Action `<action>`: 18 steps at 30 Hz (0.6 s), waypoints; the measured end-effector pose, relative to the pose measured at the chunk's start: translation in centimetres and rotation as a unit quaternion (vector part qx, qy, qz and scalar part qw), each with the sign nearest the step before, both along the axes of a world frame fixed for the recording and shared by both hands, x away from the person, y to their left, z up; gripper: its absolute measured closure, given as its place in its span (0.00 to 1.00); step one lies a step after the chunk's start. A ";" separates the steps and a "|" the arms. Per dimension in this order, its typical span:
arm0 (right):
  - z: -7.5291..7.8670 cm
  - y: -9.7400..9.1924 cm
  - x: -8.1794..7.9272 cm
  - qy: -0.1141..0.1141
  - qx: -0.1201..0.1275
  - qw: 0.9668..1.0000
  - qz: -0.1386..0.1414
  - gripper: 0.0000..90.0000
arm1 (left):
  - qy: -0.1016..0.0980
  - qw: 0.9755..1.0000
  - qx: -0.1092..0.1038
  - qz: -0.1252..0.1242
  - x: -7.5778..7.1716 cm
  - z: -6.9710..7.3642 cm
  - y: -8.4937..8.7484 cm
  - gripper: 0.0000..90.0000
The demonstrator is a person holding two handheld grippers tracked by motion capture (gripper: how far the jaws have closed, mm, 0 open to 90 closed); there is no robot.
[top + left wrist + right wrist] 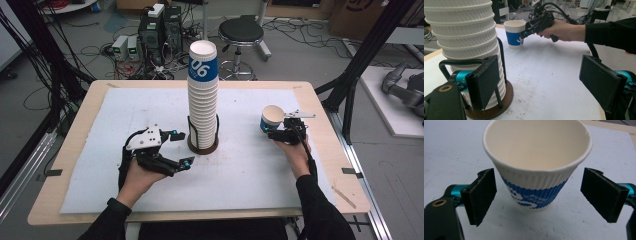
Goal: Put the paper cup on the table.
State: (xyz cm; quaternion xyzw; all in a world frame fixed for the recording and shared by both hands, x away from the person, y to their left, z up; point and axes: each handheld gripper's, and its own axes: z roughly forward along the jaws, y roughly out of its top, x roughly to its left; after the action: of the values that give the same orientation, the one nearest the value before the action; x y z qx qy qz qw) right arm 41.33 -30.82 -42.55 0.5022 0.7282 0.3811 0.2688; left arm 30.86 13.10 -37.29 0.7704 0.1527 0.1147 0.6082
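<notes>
Upright, an empty paper cup between parted right tool pads.

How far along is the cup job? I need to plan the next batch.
Done: one single cup stands upright on the white mat, apart from the cup stack in its holder. In hand: the right hand-held gripper brackets that cup, jaws open, not pressing it. The left hand-held gripper waits open beside the stack. Left: the tall stack.
</notes>
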 end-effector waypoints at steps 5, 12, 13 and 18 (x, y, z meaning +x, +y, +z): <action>0.5 -0.2 -1.0 0.004 0.002 1.000 0.015 0.15 | -0.001 1.000 0.001 0.002 0.0 0.0 0.0 0.18; 1.8 -0.6 -3.0 -0.016 0.036 0.998 0.047 0.15 | 0.000 1.000 0.001 0.003 0.1 0.0 0.0 0.18; 2.1 -0.6 -3.4 -0.020 0.040 0.998 0.053 0.15 | 0.000 1.000 -0.001 0.003 0.1 0.0 0.0 0.18; 3.3 -0.6 -4.9 -0.048 0.072 0.991 0.097 0.15 | -0.002 1.000 -0.003 0.002 0.1 0.1 -0.1 0.18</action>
State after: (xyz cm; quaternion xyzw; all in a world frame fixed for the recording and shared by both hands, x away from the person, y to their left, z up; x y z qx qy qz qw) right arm 36.42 -31.47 -39.27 0.4280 0.7304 0.4809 0.2284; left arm 30.99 13.04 -37.16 0.7680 0.1536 0.1173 0.6106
